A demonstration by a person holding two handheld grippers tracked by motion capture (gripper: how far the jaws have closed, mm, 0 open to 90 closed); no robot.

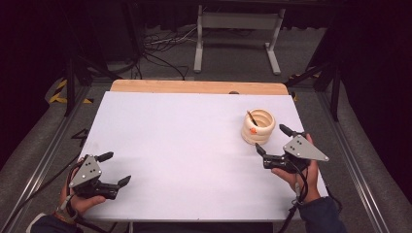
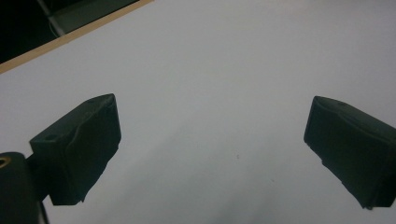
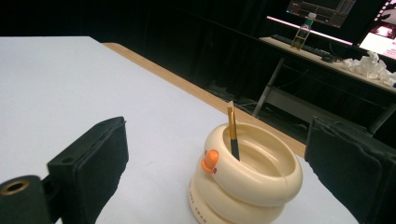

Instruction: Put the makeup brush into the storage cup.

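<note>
A cream ringed holder (image 1: 258, 126) with a small orange knob on its side stands on the white table (image 1: 184, 145) at the right. In the right gripper view the holder (image 3: 245, 179) has a thin stick (image 3: 232, 133) with a dark lower part leaning inside it. My right gripper (image 1: 273, 140) is open just in front of the holder, with one jaw on each side of it and nothing touching. My left gripper (image 1: 115, 169) is open near the table's front left corner, above bare white surface (image 2: 215, 116).
A wooden strip (image 1: 199, 87) runs along the table's far edge. Beyond it stand a white metal frame (image 1: 238, 34) and loose cables on the floor. In the right gripper view a desk with a bottle (image 3: 303, 32) and screens lies far off.
</note>
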